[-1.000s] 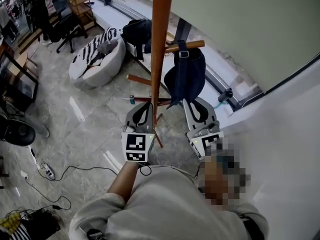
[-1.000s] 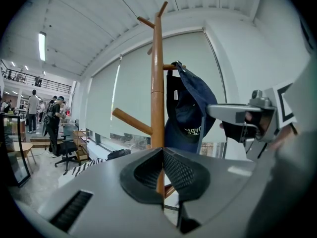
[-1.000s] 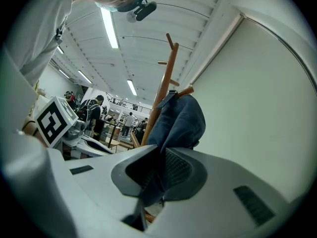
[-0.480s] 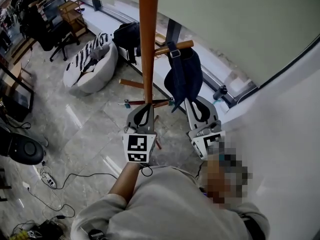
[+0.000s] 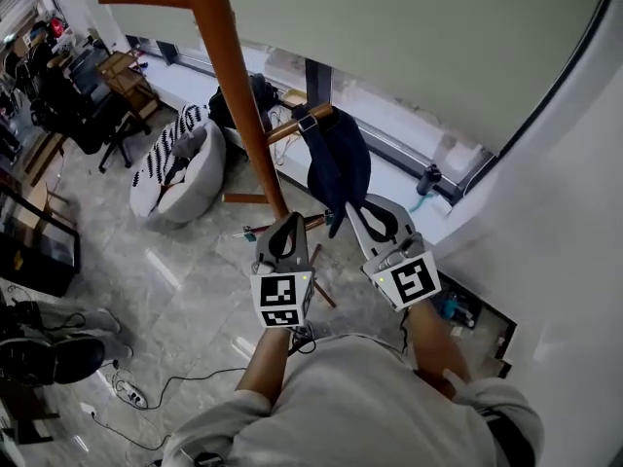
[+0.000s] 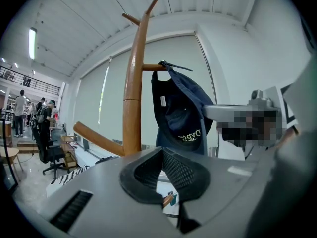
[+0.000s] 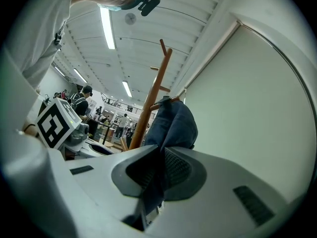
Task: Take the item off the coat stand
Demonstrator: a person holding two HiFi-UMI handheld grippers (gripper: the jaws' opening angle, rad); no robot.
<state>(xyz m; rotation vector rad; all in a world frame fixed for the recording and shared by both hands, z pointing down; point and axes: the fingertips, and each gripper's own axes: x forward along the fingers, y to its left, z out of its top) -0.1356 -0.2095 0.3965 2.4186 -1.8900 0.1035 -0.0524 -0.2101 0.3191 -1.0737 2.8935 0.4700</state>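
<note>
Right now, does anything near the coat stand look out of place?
Nothing damaged or spilled. The navy cap hangs by its strap from a coat stand peg, its lower edge pinched in the right claw. Loose cables trail across the floor.

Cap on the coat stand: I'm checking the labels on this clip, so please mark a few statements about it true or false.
1. The navy cap hangs from a peg of the wooden coat stand. True.
2. The right gripper is shut on the cap's lower edge. True.
3. The left gripper also grips the cap. False: its jaws are together with nothing between them, and it is beside the stand's pole.
4. The cap is already off the stand. False: its strap is looped over the peg.
</note>
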